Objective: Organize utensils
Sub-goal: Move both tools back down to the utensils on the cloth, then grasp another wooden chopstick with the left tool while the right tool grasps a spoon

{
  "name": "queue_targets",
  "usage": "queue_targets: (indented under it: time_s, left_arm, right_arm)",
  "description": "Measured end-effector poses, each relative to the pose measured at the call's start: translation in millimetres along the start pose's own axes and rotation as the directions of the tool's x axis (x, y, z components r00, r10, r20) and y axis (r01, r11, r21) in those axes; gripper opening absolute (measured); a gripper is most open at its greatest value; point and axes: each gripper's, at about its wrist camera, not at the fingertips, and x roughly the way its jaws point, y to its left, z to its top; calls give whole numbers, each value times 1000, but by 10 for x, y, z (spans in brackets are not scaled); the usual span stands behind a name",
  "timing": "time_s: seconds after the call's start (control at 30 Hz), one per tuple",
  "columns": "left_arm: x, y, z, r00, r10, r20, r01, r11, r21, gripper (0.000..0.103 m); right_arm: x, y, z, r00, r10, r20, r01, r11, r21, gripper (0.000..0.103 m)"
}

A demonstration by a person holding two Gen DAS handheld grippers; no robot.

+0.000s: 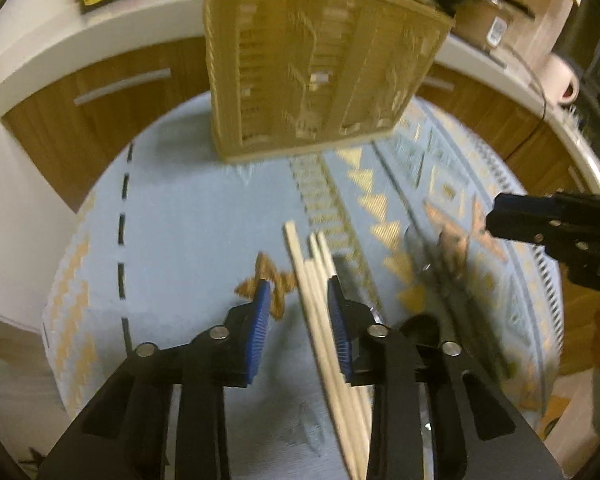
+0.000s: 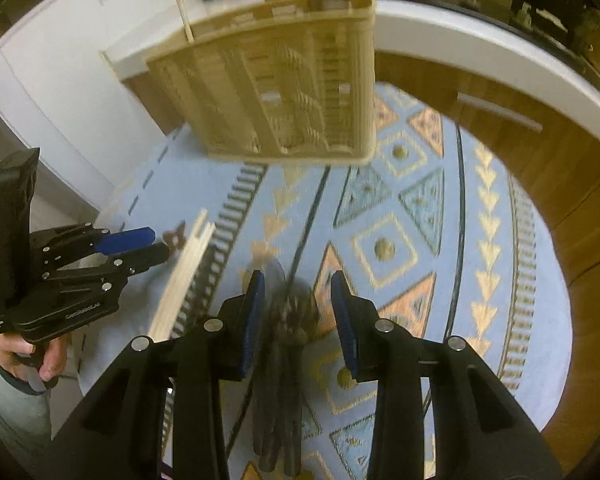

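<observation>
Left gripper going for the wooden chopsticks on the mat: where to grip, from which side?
Judging by pose, grip the chopsticks mid-shaft from above, fingers closing across the bundle. They lie flat on the mat, roughly in line with the left gripper, which is open and already straddles them.

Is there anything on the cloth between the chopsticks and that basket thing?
Nothing visible. Only bare patterned cloth lies between the chopsticks and the utensil holder. The left gripper is open around the chopsticks.
</observation>
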Motion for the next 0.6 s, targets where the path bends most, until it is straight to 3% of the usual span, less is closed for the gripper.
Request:
queue_targets:
  time_s: [0.13, 0.3, 0.47, 0.6]
  left_arm:
    - [143, -49, -117, 999, 22, -47, -20, 999, 37, 23]
    - [123, -48, -168, 997, 62, -34, -60, 996, 62, 23]
    - [98, -75, -120, 995, 87, -57, -83, 994, 71, 25]
    - [184, -224, -18, 987, 152, -52, -145, 981, 127, 25]
  right_arm:
    - [80, -37, -89, 1000, 6, -26, -6, 1000, 9, 31]
    - [162, -53, -130, 999, 6, -49, -6, 1000, 6, 31]
    - [221, -39, -169, 997, -3, -81, 3, 1000, -3, 31]
    - [278, -53, -177, 993, 9, -121, -7, 1000, 13, 31]
